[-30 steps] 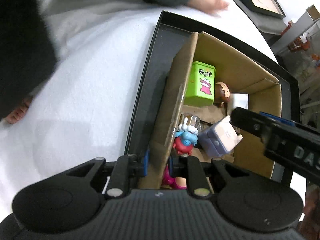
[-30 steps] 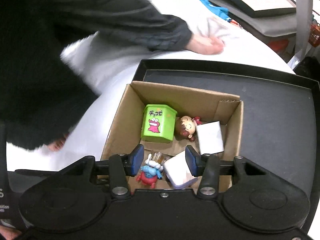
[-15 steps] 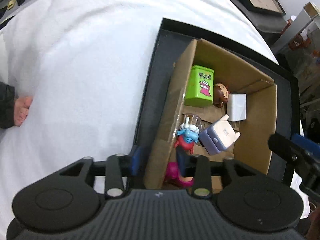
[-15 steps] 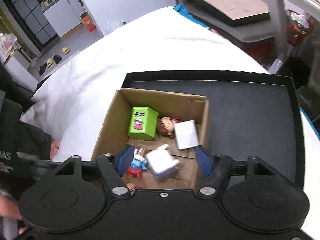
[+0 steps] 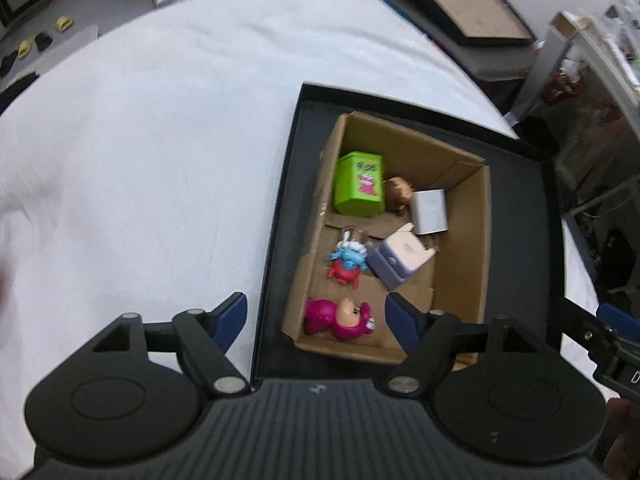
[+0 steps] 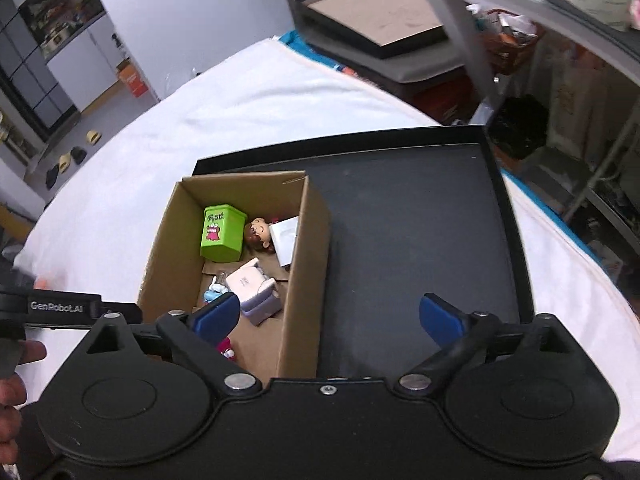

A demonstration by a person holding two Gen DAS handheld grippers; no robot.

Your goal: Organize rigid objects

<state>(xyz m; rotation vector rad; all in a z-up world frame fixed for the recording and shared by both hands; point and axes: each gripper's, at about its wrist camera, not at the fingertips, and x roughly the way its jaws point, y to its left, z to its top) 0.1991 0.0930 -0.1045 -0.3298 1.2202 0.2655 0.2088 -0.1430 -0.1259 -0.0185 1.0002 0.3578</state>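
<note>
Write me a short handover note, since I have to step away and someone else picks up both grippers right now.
Left gripper: open, holding nothing; its jaws have just been opening, above the near end of the brown cardboard box.
Right gripper: open, holding nothing; jaws just opened wide, straddling the box's right wall.
The box sits in the black tray on the white cloth.
In the box: green tin, brown-haired figurine, small white box, lilac and white toy, blue and red figure, magenta bear.
Done: these six are boxed.
Left: no loose items visible on the cloth or tray.
</note>
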